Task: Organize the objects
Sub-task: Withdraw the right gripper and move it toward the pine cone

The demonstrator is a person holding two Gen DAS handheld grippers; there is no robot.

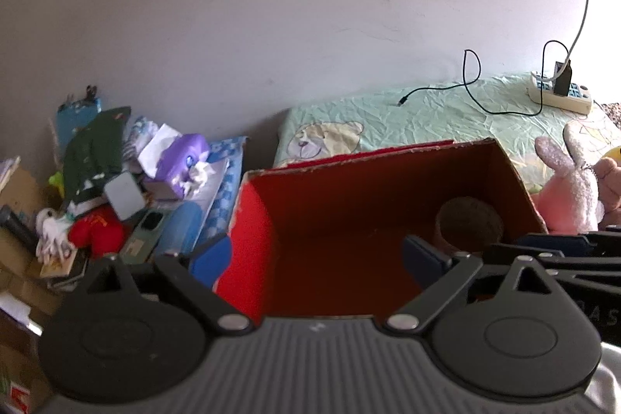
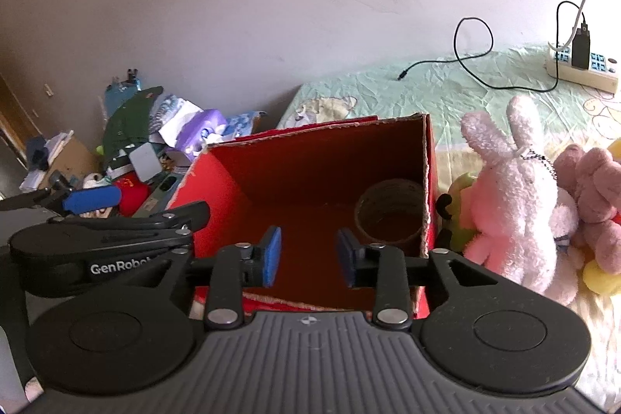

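Two grippers hover over an open red box [image 2: 310, 177] on a bed [image 2: 446, 92]. Neither holds anything. Our left gripper [image 1: 316, 258] has its jaws spread very wide, one blue pad outside the box's left wall and the other above the inside. Our right gripper [image 2: 308, 257] has its jaws partly open, both pads above the box floor. A roll of tape [image 2: 390, 216] already stands in the box's far right corner.

We judge the next step is fetching another item. A pink plush rabbit [image 2: 520, 196] lies just beside the box's right wall, with more soft toys [image 2: 594, 196] touching it. To do this well, we should lift clear of the raw cardboard rim first, then swing right and close on the rabbit's body, not its thin ears.

Open room lies behind the box, apart from a black cable [image 2: 473, 64] and power strip [image 2: 582, 68]. Left of the box, off the bed, a heap of clutter [image 2: 155, 150] crowds the space.
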